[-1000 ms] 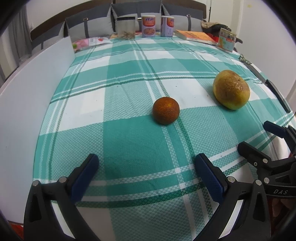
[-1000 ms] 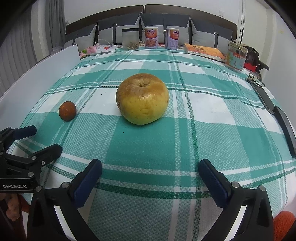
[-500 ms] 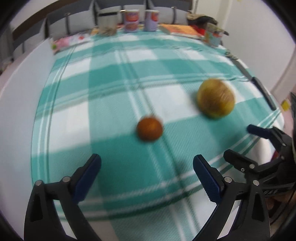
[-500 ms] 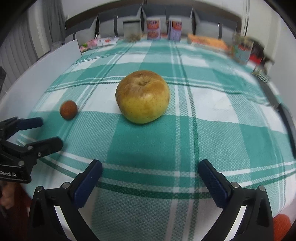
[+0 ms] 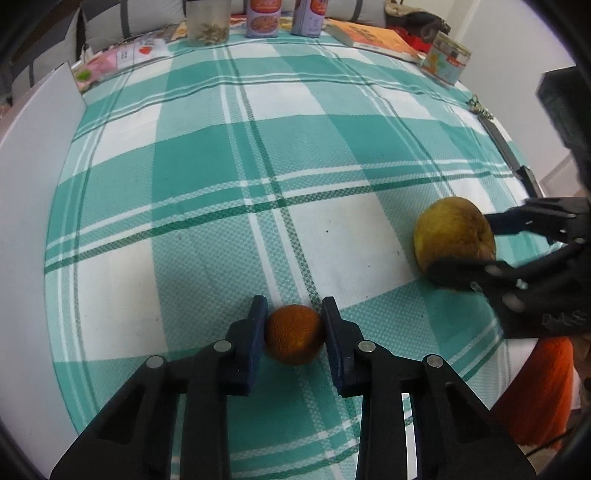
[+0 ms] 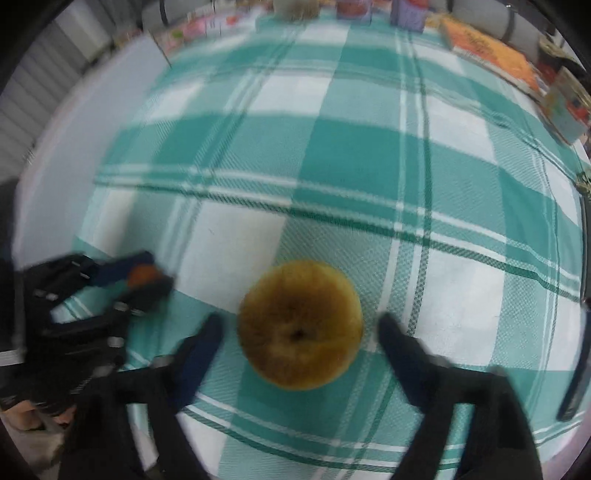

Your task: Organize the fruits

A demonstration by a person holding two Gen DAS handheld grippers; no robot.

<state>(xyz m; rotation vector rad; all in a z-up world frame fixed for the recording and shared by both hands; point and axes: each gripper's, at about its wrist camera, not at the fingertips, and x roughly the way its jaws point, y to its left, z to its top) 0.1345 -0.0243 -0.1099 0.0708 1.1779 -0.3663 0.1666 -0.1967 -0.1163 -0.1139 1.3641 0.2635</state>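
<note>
A small orange fruit (image 5: 293, 333) sits on the green-and-white checked cloth (image 5: 295, 147). My left gripper (image 5: 293, 325) is shut on it, both blue pads touching its sides. A large yellow-brown apple (image 6: 299, 325) lies to the right. My right gripper (image 6: 299, 332) is open with a finger on each side of the apple, small gaps showing; the view is blurred. In the left wrist view the apple (image 5: 452, 232) sits between the right gripper's fingers (image 5: 517, 221). The right wrist view shows the left gripper (image 6: 144, 277) around the orange fruit (image 6: 142, 275).
A white board (image 5: 33, 166) stands along the left edge. At the far edge stand a jar (image 5: 207, 20), two cans (image 5: 262, 18), an orange book (image 5: 373, 37) and a tin (image 5: 445, 61). A black strip (image 5: 506, 147) lies along the right edge.
My left gripper moved forward and closed on the orange fruit. My right gripper moved forward and down so that its open fingers straddle the apple.
</note>
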